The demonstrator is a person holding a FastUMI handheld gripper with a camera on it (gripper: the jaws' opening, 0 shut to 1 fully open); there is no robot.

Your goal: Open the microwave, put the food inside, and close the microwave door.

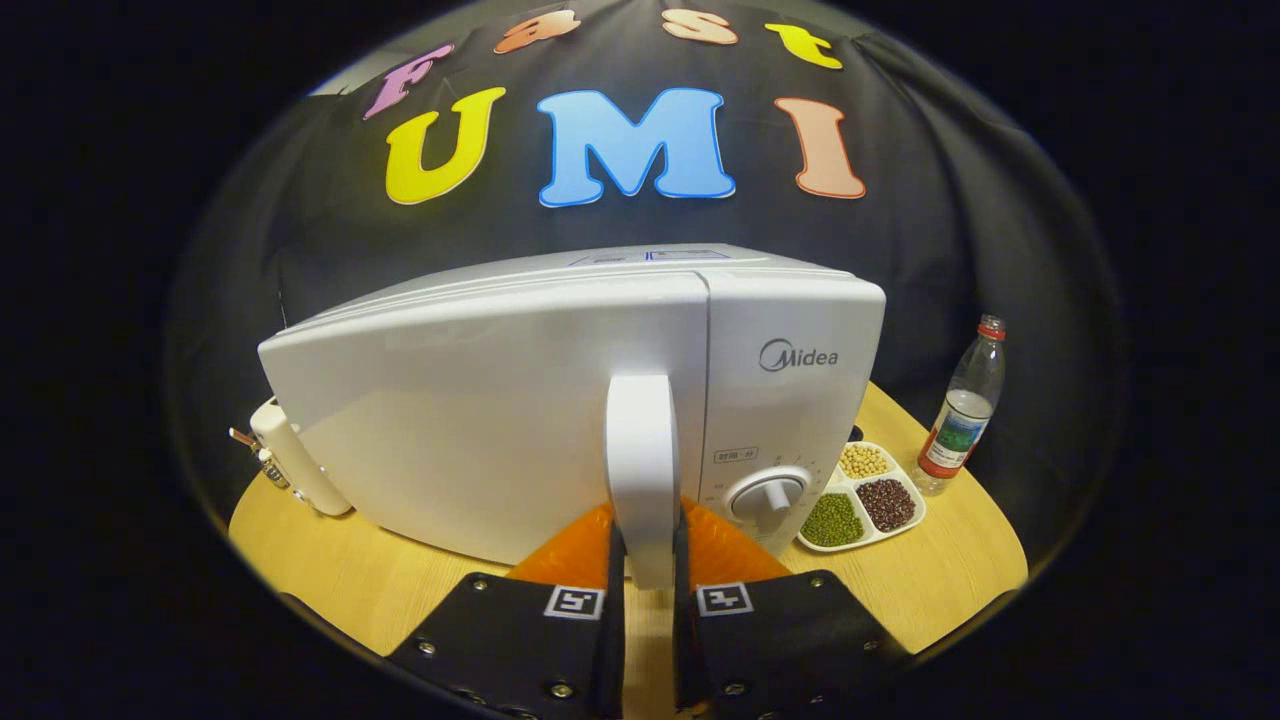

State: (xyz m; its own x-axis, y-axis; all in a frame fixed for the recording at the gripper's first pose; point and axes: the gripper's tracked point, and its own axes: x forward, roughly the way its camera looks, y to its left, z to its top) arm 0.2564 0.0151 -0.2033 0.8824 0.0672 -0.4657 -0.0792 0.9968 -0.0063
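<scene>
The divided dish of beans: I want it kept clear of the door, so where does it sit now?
In the gripper view, the divided dish of beans sits on the wooden table right of the microwave, beside its dial, with the water bottle just beyond.

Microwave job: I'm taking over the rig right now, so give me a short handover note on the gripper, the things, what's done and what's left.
Gripper: fingers shut on the door handle, one on each side.
Microwave: on the wooden table, door looks closed or barely cracked.
Food: a divided dish of beans sits on the table beside the microwave's dial, near a water bottle.
Done: handle gripped.
Left: pull the door open, put the food inside, close the door.
</scene>
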